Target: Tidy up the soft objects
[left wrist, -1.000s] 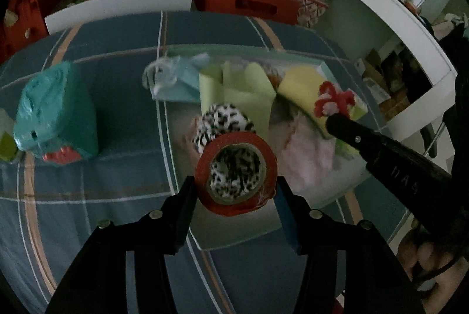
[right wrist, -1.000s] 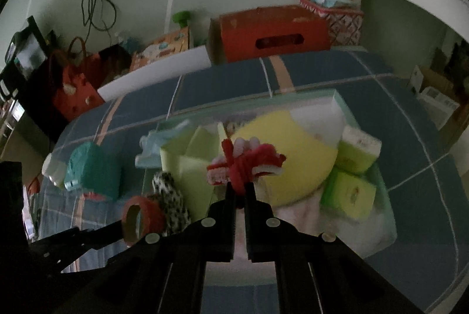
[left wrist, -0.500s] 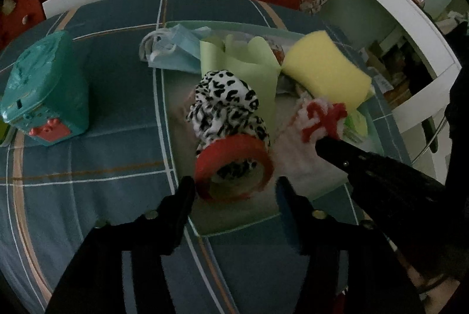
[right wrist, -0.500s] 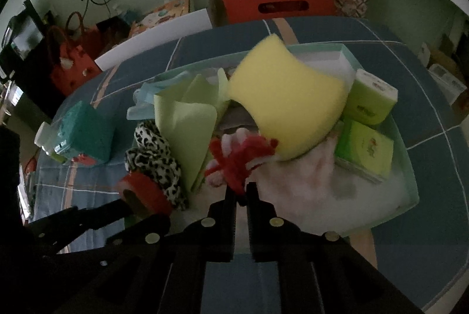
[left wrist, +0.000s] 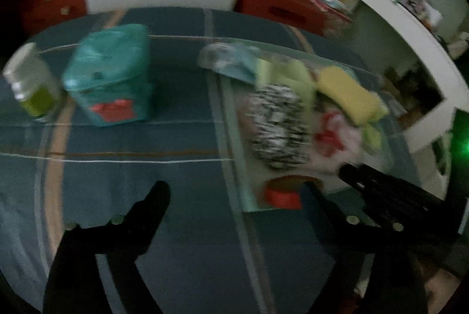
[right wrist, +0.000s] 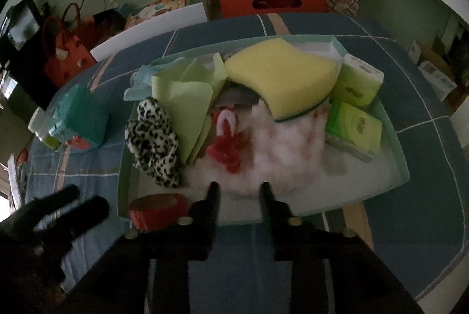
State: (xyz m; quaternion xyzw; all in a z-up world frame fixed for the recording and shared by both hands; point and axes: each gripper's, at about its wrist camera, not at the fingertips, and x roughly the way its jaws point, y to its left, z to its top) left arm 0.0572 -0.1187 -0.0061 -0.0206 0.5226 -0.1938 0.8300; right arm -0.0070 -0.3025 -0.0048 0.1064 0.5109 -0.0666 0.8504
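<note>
Both hand-held grippers, left [left wrist: 234,191] and right [right wrist: 238,185], hang spread and empty (presumably done dropping), with the red tape roll [right wrist: 158,210] and red-and-white fuzzy toy [right wrist: 225,138] lying inside the pale green tray [right wrist: 401,164] among the gathered soft things.

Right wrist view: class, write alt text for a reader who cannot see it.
The open right gripper hovers at the near edge of a pale green tray holding a yellow sponge, leopard-print cloth, red-and-white toy and red tape roll.
</note>
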